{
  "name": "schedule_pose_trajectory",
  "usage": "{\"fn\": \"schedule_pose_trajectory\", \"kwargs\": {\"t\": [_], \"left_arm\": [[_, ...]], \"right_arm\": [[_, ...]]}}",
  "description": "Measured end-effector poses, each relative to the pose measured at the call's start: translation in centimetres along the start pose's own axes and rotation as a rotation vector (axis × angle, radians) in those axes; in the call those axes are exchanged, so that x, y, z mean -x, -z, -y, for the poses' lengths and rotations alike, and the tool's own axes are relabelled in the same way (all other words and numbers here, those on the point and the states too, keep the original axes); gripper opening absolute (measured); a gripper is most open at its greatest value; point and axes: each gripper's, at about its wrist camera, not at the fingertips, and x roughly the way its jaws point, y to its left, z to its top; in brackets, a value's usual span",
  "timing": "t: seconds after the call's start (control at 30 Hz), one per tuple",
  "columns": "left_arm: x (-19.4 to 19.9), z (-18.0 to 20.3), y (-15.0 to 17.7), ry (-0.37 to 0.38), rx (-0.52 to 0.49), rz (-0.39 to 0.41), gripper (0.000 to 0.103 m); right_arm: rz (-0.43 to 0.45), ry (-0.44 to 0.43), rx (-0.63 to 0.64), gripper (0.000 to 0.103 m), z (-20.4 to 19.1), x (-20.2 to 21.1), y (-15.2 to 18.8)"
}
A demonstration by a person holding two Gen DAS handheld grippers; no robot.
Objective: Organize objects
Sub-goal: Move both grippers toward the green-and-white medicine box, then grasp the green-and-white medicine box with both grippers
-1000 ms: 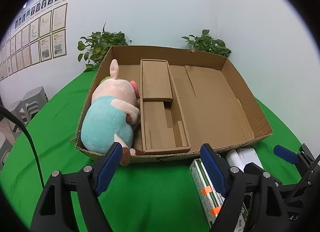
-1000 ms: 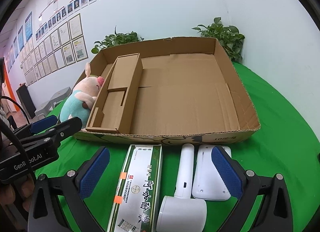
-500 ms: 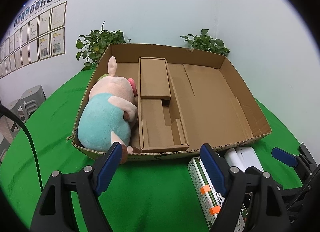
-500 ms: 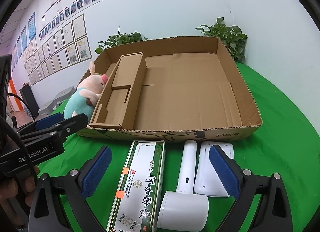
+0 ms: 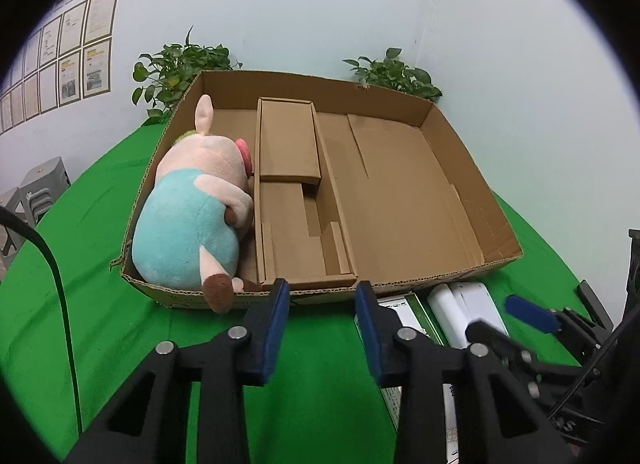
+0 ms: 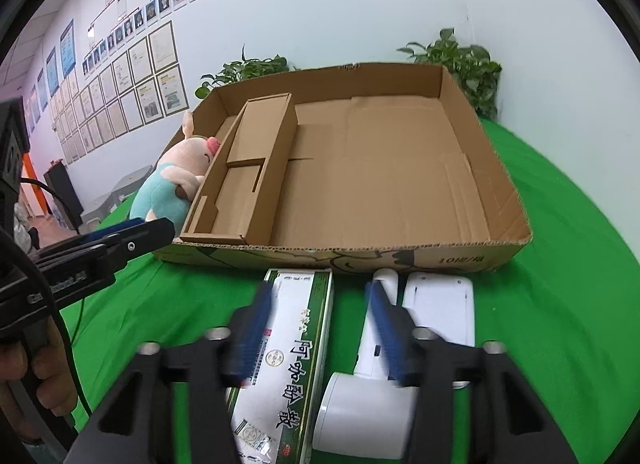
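Observation:
A shallow cardboard box sits on the green cloth, with a plush pig lying in its left compartment beside a cardboard insert. In front of the box lie a green-and-white carton, a white hair dryer and a flat white device. My left gripper hovers before the box's front wall; its jaws are closing on nothing. My right gripper hangs over the carton's far end, blurred, jaws closing. The carton lies between and below its fingers, and I see no pad pressing on it.
Two potted plants stand behind the box against the white wall. Green cloth spreads left of the box. A black cable crosses the left edge. Grey stools stand off the table. A hand holds the left gripper.
Both grippers' jaws have come much closer together, the left over bare cloth, the right over the carton. Neither hand has shifted noticeably, and the objects lie as before.

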Motion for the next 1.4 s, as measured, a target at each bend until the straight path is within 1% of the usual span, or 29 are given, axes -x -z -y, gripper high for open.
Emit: {"fn": "schedule_pose_trajectory", "kwargs": {"t": [0.03, 0.07, 0.1, 0.17, 0.2, 0.23, 0.37, 0.47, 0.57, 0.63, 0.7, 0.73, 0.8, 0.87, 0.9, 0.93, 0.97, 1.0, 1.03, 1.1, 1.13, 1.2, 1.3, 1.37, 1.4], "left_arm": [[0.0, -0.1, 0.0, 0.006, 0.004, 0.004, 0.033], [0.1, -0.1, 0.0, 0.008, 0.009, 0.012, 0.037], [0.1, -0.1, 0.0, 0.002, 0.011, 0.013, 0.057], [0.1, -0.1, 0.1, 0.008, 0.019, 0.022, 0.081], [0.1, -0.1, 0.1, 0.025, 0.023, 0.027, 0.081], [-0.1, 0.0, 0.1, 0.042, 0.02, 0.016, 0.081], [-1.3, 0.2, 0.3, 0.066, 0.019, -0.053, 0.081], [-1.9, 0.1, 0.7, 0.109, 0.033, -0.098, 0.081], [-2.3, 0.0, 1.0, 0.15, 0.039, -0.135, 0.081], [-2.4, -0.1, 1.2, 0.189, 0.046, -0.162, 0.081], [-2.5, -0.3, 1.3, 0.255, 0.067, -0.192, 0.081], [-2.5, -0.5, 1.2, 0.289, 0.084, -0.206, 0.081], [-2.3, -0.8, 1.0, 0.32, 0.104, -0.231, 0.08], [-1.0, -1.0, 0.6, 0.355, 0.1, -0.224, 0.08], [-0.5, -1.0, 0.4, 0.369, 0.094, -0.212, 0.08], [0.1, -1.1, 0.2, 0.377, 0.086, -0.201, 0.08], [0.3, -1.1, 0.1, 0.371, 0.077, -0.2, 0.08], [0.3, -1.1, 0.2, 0.353, 0.068, -0.207, 0.08], [-0.2, -1.0, 0.3, 0.329, 0.062, -0.222, 0.08], [-1.5, -0.9, 0.9, 0.314, 0.069, -0.261, 0.08], [-2.3, -0.9, 1.2, 0.328, 0.076, -0.285, 0.08], [-3.8, -0.5, 2.1, 0.36, 0.086, -0.324, 0.08], [-5.6, 0.2, 2.9, 0.397, 0.104, -0.37, 0.08], [-6.6, 0.5, 3.4, 0.434, 0.125, -0.402, 0.08], [-7.1, 0.7, 3.7, 0.456, 0.136, -0.418, 0.08]], "right_arm": [[0.006, -0.003, -0.018, 0.103, 0.3, 0.1, 0.1], [0.018, -0.001, -0.031, 0.102, 0.4, 0.2, 0.1], [0.018, 0.003, -0.033, 0.102, 0.5, 0.2, 0.2], [0.002, 0.007, -0.03, 0.102, 0.6, -0.1, 0.2], [-0.006, 0.002, -0.032, 0.102, 0.6, -0.2, 0.3], [-0.01, -0.004, -0.033, 0.102, 0.6, -0.2, 0.5], [-0.011, -0.05, -0.004, 0.102, -0.1, -0.1, 0.9], [-0.01, -0.109, 0.041, 0.102, -0.9, 0.4, 1.5], [-0.025, -0.2, 0.085, 0.102, -1.8, 0.9, 2.6], [-0.051, -0.274, 0.113, 0.102, -2.4, 1.3, 3.5], [-0.106, -0.374, 0.131, 0.102, -3.2, 1.6, 4.4], [-0.136, -0.436, 0.133, 0.102, -3.7, 1.9, 4.9], [-0.179, -0.562, 0.109, 0.102, -4.5, 2.8, 5.7], [-0.203, -0.678, 0.072, 0.102, -5.1, 3.8, 6.1], [-0.198, -0.711, 0.056, 0.102, -5.1, 4.4, 6.1], [-0.191, -0.72, 0.044, 0.102, -5.2, 4.7, 6.1], [-0.182, -0.705, 0.034, 0.102, -5.0, 4.8, 6.0], [-0.17, -0.658, 0.033, 0.102, -4.8, 4.5, 6.0], [-0.166, -0.606, 0.037, 0.102, -4.7, 4.1, 5.9], [-0.177, -0.467, 0.051, 0.102, -4.3, 2.6, 5.9], [-0.181, -0.397, 0.059, 0.102, -4.3, 1.8, 5.9], [-0.181, -0.307, 0.076, 0.101, -3.9, 0.7, 5.8], [-0.196, -0.238, 0.124, 0.101, -5.0, -0.5, 6.0], [-0.206, -0.173, 0.181, 0.101, -6.1, -1.4, 6.3], [-0.211, -0.156, 0.196, 0.101, -6.5, -1.6, 6.5]]}}
